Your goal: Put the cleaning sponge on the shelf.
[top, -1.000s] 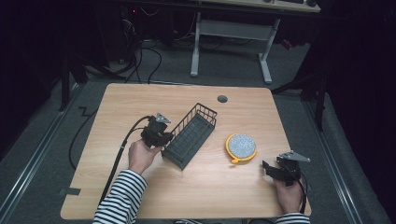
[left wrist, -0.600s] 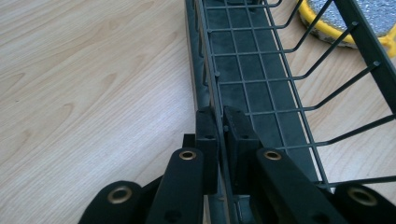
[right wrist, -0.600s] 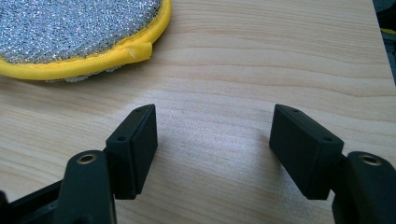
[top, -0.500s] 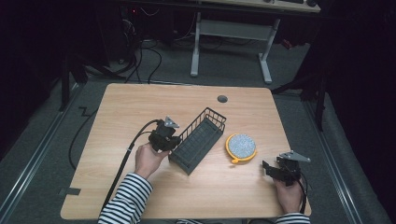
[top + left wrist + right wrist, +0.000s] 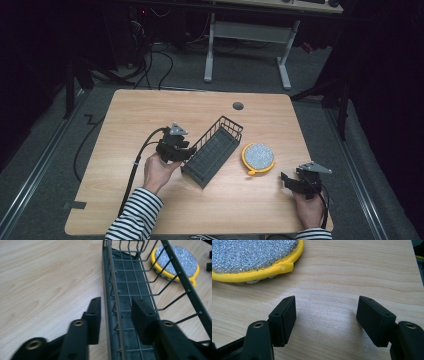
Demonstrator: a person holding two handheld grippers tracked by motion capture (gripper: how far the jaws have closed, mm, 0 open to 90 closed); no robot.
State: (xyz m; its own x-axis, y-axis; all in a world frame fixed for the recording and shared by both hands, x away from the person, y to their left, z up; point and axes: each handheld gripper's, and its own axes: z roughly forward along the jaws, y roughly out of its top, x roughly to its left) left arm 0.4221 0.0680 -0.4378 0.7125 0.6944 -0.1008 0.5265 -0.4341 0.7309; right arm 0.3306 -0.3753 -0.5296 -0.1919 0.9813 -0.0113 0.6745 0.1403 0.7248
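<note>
A black wire basket (image 5: 214, 150) lies slantwise on the middle of the wooden table (image 5: 150, 110). At its near left end is my left gripper (image 5: 186, 152); its jaws have just been opening. In the left gripper view the left gripper (image 5: 117, 312) is open and straddles the basket's (image 5: 130, 277) long wire wall, with neither pad pressing on it. A round silver scrubber with a yellow rim (image 5: 258, 156) lies right of the basket. My right gripper (image 5: 286, 181) rests near the front right corner, open and empty. In the right gripper view the right gripper (image 5: 327, 315) points just short of the scrubber (image 5: 249, 255).
A round cable hole (image 5: 238, 106) sits near the table's far edge. The left gripper's cable (image 5: 135, 165) trails off the front left. A second desk's white legs (image 5: 210, 45) stand on the floor beyond. The table's right edge is close to my right hand.
The left hand shifted slightly right together with the basket's near end. Its jaws, shut on the basket wall before, have since parted. The right gripper has stayed still.
</note>
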